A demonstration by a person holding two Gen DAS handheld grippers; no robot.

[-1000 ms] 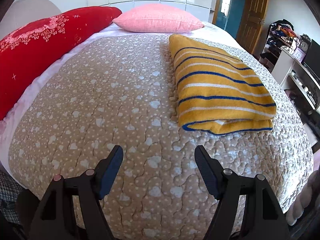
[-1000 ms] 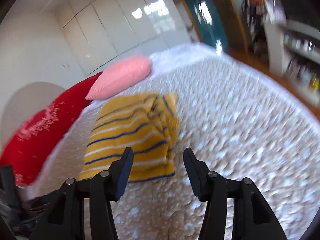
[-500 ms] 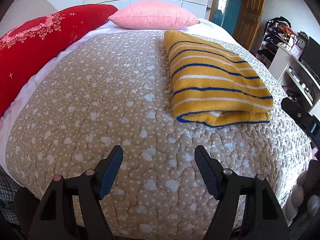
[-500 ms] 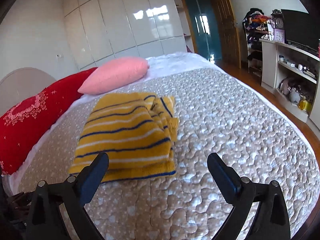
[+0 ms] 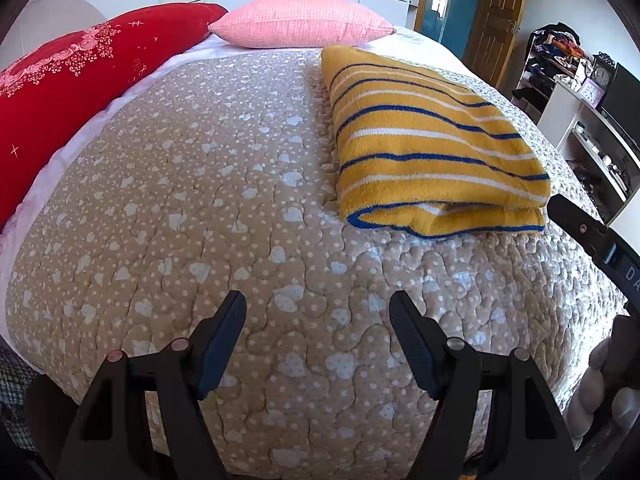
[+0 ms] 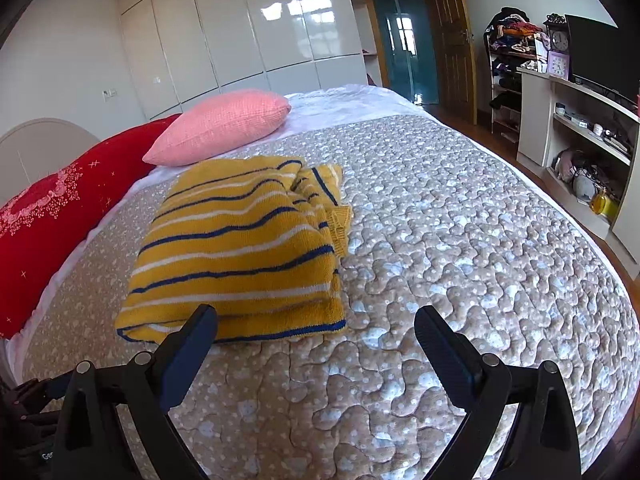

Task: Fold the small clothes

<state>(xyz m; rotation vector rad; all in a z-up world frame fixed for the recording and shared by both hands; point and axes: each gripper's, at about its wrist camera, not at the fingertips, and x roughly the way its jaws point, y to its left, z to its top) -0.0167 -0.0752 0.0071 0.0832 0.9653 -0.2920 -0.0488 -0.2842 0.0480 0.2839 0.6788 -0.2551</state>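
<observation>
The yellow sweater (image 5: 432, 148) with blue and white stripes is folded into a neat rectangle, lying flat on the bed's beige quilt (image 5: 224, 208) printed with white hearts. It sits toward the right side of the bed as seen from the foot, its far end close to the pink pillow (image 5: 300, 20) at the head edge. From the right wrist view the sweater (image 6: 240, 252) shows a bit of ribbed cuff or hem poking out along its right edge.

Left gripper (image 5: 318, 340) hovers over the foot edge of the bed, jaws spread wide with nothing between them, well apart from the sweater. Right gripper (image 6: 316, 354) is also wide open and empty, near the sweater's closest edge; its left finger (image 6: 192, 344) overlaps that edge in view, though I can't tell whether it touches.

A long red pillow (image 5: 80, 80) runs along the left side of the bed. Off to the right there's a white shelf unit (image 6: 576, 128) with a clock (image 6: 560, 40) on top.
</observation>
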